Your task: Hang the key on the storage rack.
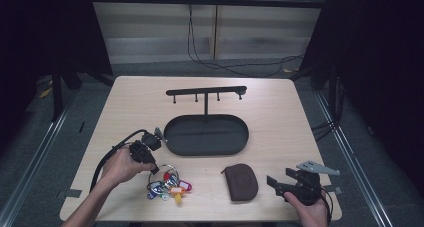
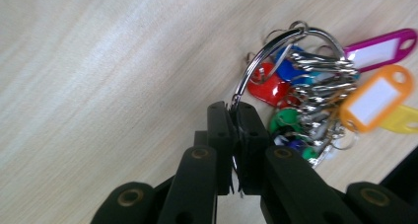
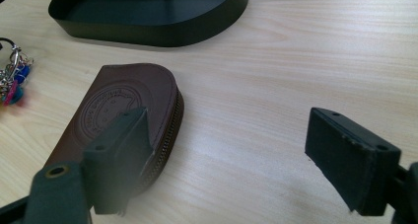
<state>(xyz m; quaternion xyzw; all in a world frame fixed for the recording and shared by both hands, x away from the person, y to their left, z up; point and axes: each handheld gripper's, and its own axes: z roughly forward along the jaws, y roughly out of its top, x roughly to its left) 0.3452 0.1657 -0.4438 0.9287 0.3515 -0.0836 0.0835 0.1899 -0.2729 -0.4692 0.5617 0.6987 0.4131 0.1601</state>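
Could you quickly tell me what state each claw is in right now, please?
Left claw: closed on the large ring of the key bunch.
Right claw: open, holding nothing, beside the brown zip pouch.

A light wooden table point(image 1: 130, 94) with rounded corners carries a black oval tray point(image 1: 206, 135) near its middle, and from the tray's far rim a thin black post rises to a horizontal hook rack point(image 1: 206, 91) with several small pegs hanging under the bar. Toward the near edge lies a flat brown leather pouch point(image 1: 240, 181), rounded at one end, with a round embossed stamp on its face and a zip along its edge; it rests well apart from the tray. Beyond the table, a black cable point(image 1: 200, 57) hangs down a pale panelled wall and trails across the grey floor point(image 1: 150, 67).
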